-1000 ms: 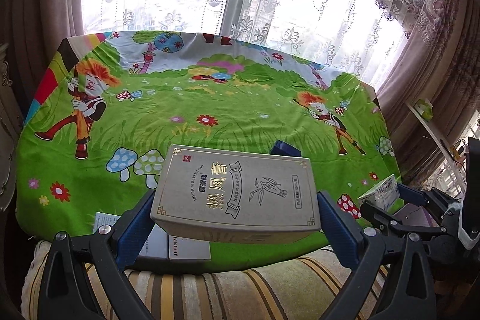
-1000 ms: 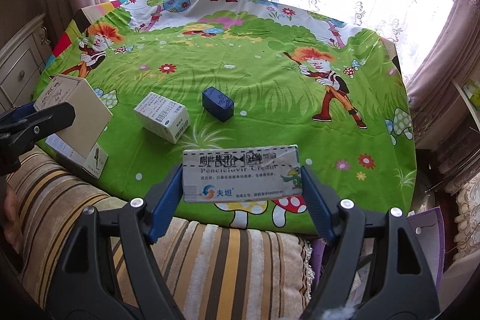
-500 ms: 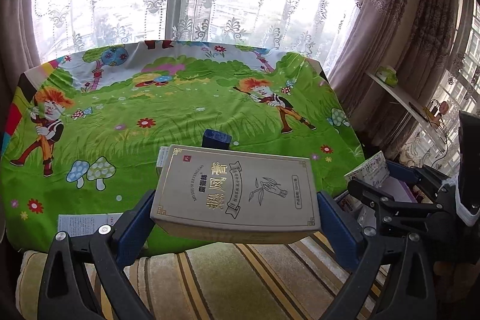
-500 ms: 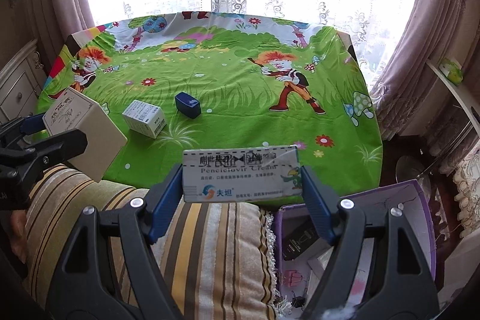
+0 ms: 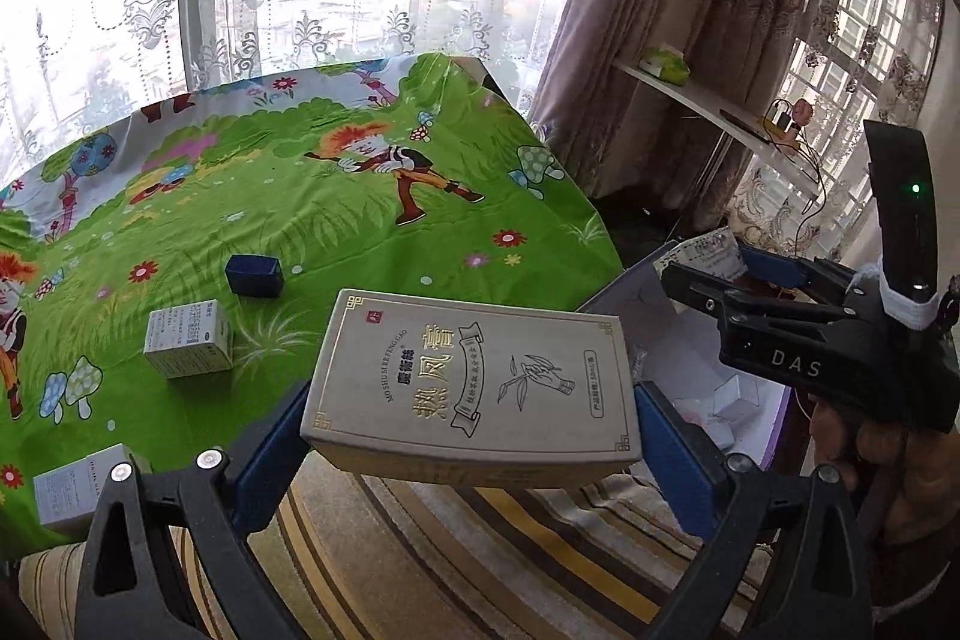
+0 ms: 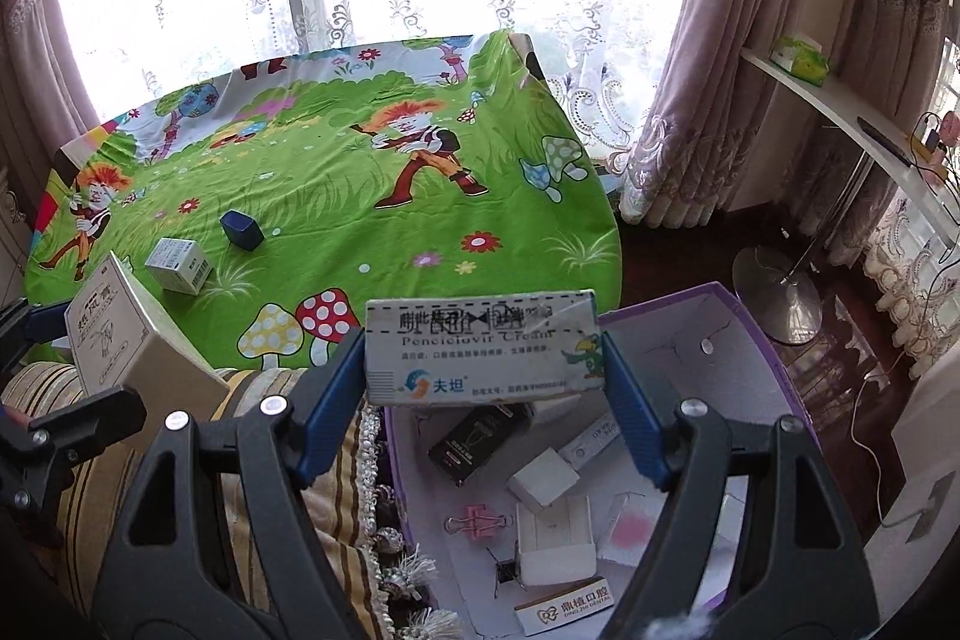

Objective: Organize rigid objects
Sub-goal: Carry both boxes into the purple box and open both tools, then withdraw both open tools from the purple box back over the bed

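My left gripper (image 5: 471, 409) is shut on a beige box with gold lettering (image 5: 474, 382), held above the striped cushion by the table's near edge; it also shows in the right wrist view (image 6: 129, 340). My right gripper (image 6: 483, 367) is shut on a white cream box (image 6: 480, 349), held over the open purple-walled box (image 6: 750, 334) on the floor, which holds several small boxes and clips. The right gripper also shows in the left wrist view (image 5: 708, 262). A dark blue box (image 5: 254, 275) and a white box (image 5: 187, 343) lie on the green cartoon tablecloth (image 5: 336, 208).
Another white box (image 5: 72, 484) sits at the table's near left edge. A striped cushion (image 5: 456, 550) lies below the grippers. A white shelf (image 6: 852, 124) and a lamp base (image 6: 780, 298) stand to the right, curtains behind.
Both grippers have swung right, away from the table, each still holding its box. The right gripper has come over the purple box on the floor.
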The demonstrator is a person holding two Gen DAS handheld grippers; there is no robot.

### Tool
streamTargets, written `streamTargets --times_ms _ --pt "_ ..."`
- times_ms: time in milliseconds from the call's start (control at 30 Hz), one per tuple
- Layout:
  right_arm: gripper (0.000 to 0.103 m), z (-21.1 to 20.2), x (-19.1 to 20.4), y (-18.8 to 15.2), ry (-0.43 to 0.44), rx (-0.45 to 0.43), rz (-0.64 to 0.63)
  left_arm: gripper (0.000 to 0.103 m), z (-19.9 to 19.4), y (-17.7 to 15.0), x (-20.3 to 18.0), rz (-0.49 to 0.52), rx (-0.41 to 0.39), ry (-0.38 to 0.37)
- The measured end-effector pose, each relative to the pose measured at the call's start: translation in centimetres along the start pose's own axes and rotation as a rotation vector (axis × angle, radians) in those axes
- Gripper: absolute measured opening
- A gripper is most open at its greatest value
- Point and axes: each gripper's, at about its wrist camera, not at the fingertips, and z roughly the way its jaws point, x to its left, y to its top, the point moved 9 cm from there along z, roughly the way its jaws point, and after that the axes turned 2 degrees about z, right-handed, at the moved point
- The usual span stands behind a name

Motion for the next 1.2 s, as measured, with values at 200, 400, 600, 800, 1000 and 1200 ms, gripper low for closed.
streamTargets --times_ms 200,400,600,800,1000,1200 --pt "0.079 -0.6 -2.6 -0.2 -0.032 -0.009 0.049 0.101 1.0 -0.1 -4.3 0.08 0.025 -0.079" --pt "0.079 -1.2 -4.8 -0.3 -0.057 -0.023 0.091 0.103 1.5 -0.1 -7.5 0.123 0.035 -0.184" --pt "0.081 -1.5 -6.9 -0.4 -0.073 -0.02 0.145 0.103 1.3 0.3 -7.9 0.099 0.023 -0.239" --pt "0.091 -1.7 -8.1 -0.6 -0.101 -0.019 0.167 0.103 -0.2 1.4 -6.9 0.073 -0.079 -0.253" --pt "0.092 -1.9 -7.9 -0.4 -0.092 -0.028 0.167 0.103 -1.0 1.7 -6.0 0.091 -0.106 -0.22" --pt "0.092 -2.4 -6.6 0.1 -0.06 -0.065 0.148 0.103 -1.0 1.5 -4.9 0.059 -0.096 -0.21"
